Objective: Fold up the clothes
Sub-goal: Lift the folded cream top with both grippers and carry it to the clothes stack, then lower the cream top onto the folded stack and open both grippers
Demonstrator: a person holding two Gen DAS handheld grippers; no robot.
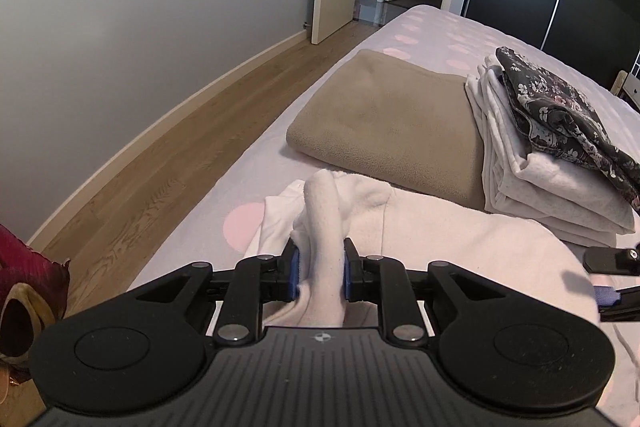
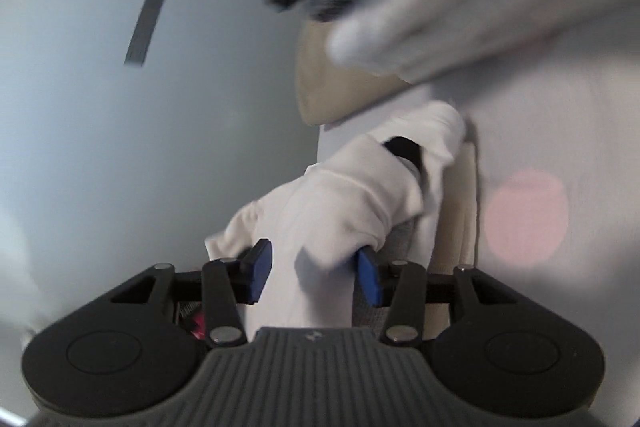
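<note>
Both tongs (image 1: 320, 277) (image 2: 316, 275) astride white garment (image 1: 460, 239)

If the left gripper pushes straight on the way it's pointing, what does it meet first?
Apart from the bunched white garment the left gripper holds, probably the folded tan blanket on the bed ahead. Depth is hard to judge through the fisheye.

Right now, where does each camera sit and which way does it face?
Left wrist: on the left tongs, looking along the bed at a folded tan fleece blanket; the tongs are shut on white cloth.
Right wrist: on the right tongs, rolled sideways and blurred; its pads stand apart around the white cloth.
Shared: the white cloth, the blanket, the pink-dotted bedsheet.
</note>
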